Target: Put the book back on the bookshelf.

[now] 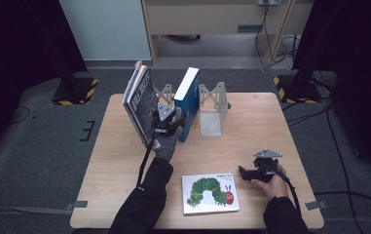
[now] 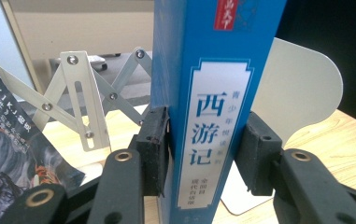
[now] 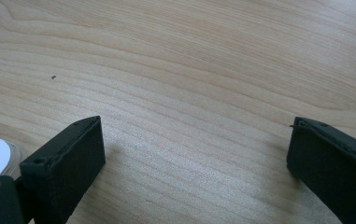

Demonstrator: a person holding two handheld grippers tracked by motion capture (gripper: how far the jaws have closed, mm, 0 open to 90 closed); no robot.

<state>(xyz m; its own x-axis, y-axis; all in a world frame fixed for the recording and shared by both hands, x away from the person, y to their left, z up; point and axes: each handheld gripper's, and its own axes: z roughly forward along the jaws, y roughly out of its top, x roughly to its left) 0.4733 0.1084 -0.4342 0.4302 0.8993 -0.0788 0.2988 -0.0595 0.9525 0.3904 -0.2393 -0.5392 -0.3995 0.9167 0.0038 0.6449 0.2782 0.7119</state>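
L gripper point(image 2: 203, 154) fingers clamp blue book point(image 2: 213, 93) upright in metal rack point(image 2: 80, 98) at counter point(image 1: 124, 161) back; seating step, next: let go w/o tipping. R gripper point(image 3: 194, 158) fingers apart, idle near caterpillar book point(image 1: 210, 192)

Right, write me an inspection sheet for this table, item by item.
Surface: pale wooden table, bare grain under the right gripper.
Job's things: tall blue hardback book upright in the folding metal book rack; dark paperback books lean at the rack's left end.
Clutter: white caterpillar picture book flat near the front edge.
Grippers: left gripper closed on the blue book's spine; right gripper rests low on the table, jaws open, nothing between them.
Cables: black gripper cable runs along the left sleeve; floor cables lie right of the table.
Surroundings: grey carpet, striped-base stands, wooden furniture behind.
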